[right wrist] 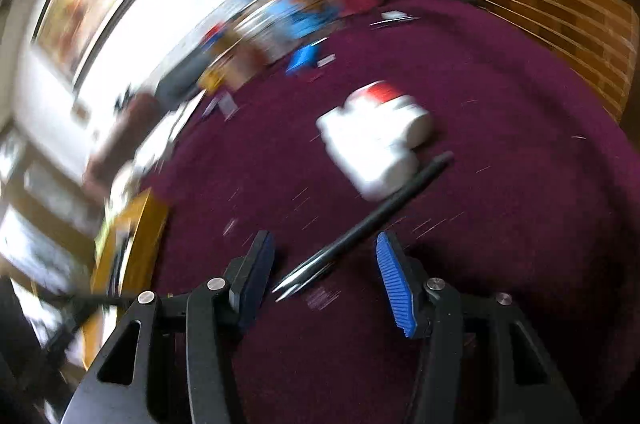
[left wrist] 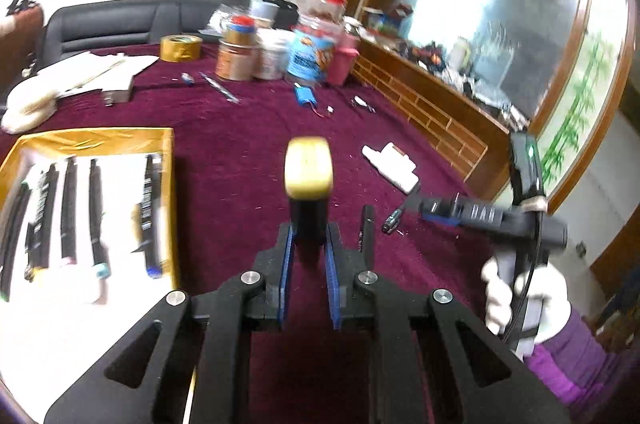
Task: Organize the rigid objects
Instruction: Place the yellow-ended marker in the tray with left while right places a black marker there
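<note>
The left gripper (left wrist: 309, 240) has its fingers clamped on a yellow-capped black marker (left wrist: 308, 180). The right gripper (right wrist: 324, 264) has its fingers apart, empty, above a black pen (right wrist: 360, 228) on the maroon tabletop (right wrist: 520, 144).

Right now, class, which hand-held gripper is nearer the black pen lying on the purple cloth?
Right. The right hand-held gripper hangs open over the black pen; the left hand-held gripper, off beside it, grips a gold-capped marker.
</note>
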Available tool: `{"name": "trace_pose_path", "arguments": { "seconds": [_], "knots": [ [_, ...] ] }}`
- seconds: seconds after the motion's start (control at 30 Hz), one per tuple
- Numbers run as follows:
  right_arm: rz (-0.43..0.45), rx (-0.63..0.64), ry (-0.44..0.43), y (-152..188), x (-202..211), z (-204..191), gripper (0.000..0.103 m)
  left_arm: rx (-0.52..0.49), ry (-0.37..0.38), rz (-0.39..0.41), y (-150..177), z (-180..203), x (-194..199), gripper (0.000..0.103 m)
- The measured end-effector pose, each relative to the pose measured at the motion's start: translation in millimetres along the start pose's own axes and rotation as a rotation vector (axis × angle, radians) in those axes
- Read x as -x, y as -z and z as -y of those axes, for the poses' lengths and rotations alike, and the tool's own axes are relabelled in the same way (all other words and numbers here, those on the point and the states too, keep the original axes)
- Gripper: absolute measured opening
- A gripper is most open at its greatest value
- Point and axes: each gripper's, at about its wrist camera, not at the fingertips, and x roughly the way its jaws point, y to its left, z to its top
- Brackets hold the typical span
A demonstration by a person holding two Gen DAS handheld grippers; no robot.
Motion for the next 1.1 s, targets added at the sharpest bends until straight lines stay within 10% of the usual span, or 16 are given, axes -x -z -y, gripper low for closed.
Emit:
{"name": "trace_pose_path", "arguments": {
  "seconds": [0.3,0.43,0.73,1.1],
  "knots": [
    [-0.12,0.251,0.157,37.6,-48.8,-88.0,0.045,0.121,0.005,0.099,18.3,-43.0,56.8,0.012],
    [-0.09,0.35,0.247,46.9,-54.4,-107.5,0.014,0.144,0.011,0.141,24.4,-59.9,85.6,0.012],
    [-0.103,0.223,0.009,43.8,-28.0,-106.6,0.013,0.24,-0.003,0.144,49.5,-106.8,120.7,0.012],
    [-0.25,0.316,-0.308,60.3,-27.0,-213.4,0.013,0.316,-0.023,0.025,59.3,-141.5,96.0,0.012]
  ]
}}
